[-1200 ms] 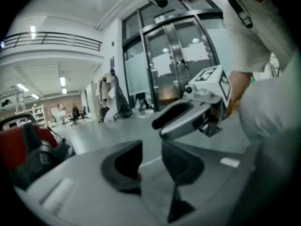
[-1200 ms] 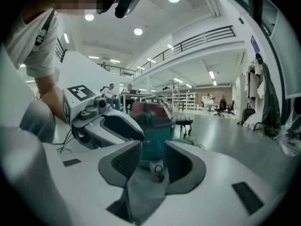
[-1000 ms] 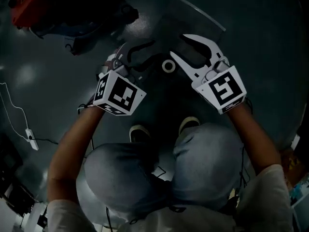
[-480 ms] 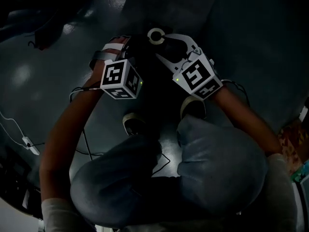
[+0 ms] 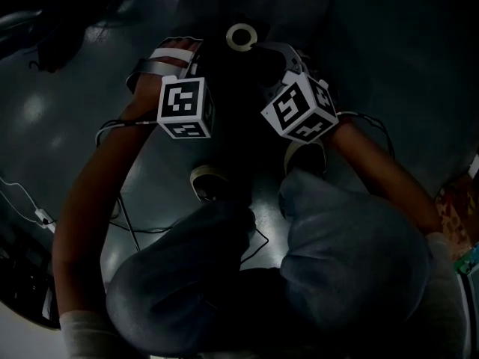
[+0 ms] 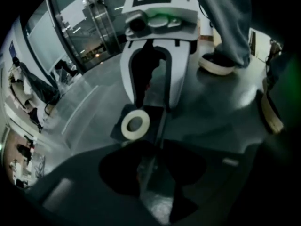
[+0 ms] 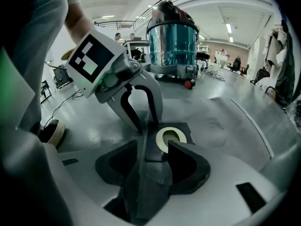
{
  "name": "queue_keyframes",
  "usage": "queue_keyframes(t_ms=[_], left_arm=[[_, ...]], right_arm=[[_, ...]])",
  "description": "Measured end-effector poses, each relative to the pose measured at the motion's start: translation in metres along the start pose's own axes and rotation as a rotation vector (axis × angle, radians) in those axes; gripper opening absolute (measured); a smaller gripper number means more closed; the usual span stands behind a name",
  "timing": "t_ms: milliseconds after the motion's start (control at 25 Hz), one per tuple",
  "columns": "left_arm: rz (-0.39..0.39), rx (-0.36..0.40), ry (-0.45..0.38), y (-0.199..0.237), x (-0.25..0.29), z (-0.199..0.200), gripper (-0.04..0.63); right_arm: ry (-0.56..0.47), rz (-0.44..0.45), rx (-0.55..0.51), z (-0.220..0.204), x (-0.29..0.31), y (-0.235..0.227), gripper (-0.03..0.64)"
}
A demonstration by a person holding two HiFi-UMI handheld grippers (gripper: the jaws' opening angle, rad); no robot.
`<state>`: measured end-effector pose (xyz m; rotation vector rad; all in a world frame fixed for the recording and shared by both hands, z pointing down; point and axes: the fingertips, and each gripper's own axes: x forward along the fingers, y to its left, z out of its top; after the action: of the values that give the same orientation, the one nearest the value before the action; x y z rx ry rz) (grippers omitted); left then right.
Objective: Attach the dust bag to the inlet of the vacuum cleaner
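1. The person is bent lower than a second ago. In the head view both marker cubes look smaller and sit farther up the frame, and the knees fill more of the lower half.
2. The dust bag was held up between the two grippers before. It is now down at the floor, in front of the shoes.
3. Its white ring sat mid-frame between the grippers a second ago. It now lies at the top of the head view, just beyond both sets of fingertips.
4. The left gripper has its fingers drawn close together on the dark edge of the bag, beside the ring.
5. The right gripper has just been opening. Its fingers stand wide apart, with a grey fold of the bag running between them. I cannot tell whether the pads touch it.
6. The red top seen at the head view's upper left a second ago is lost in the dark there now.
7. In the right gripper view the vacuum cleaner stands well apart across the floor.
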<state>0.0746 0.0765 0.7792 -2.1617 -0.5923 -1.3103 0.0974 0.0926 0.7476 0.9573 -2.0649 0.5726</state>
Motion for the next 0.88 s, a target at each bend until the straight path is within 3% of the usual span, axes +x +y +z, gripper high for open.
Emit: queue_keyframes(t_ms=[120,200,440,880], left_arm=[[0.002,0.035,0.024,0.0,0.001,-0.001,0.145],[0.007,0.06,0.039,0.001,0.001,0.0,0.088],[0.016,0.04,0.04,0.007,-0.008,0.005,0.009],[0.036,-0.045,0.016,0.033,-0.052,0.032,0.002]], right_arm=[[0.021,-0.004,-0.023,-0.004,0.005,0.007,0.181],[0.032,-0.015,-0.044,-0.006,0.007,0.009,0.181],[0.047,-0.101,-0.132,-0.008,0.009,-0.001,0.181],[0.041,-0.228,-0.289,0.013,-0.003,-0.019,0.174]])
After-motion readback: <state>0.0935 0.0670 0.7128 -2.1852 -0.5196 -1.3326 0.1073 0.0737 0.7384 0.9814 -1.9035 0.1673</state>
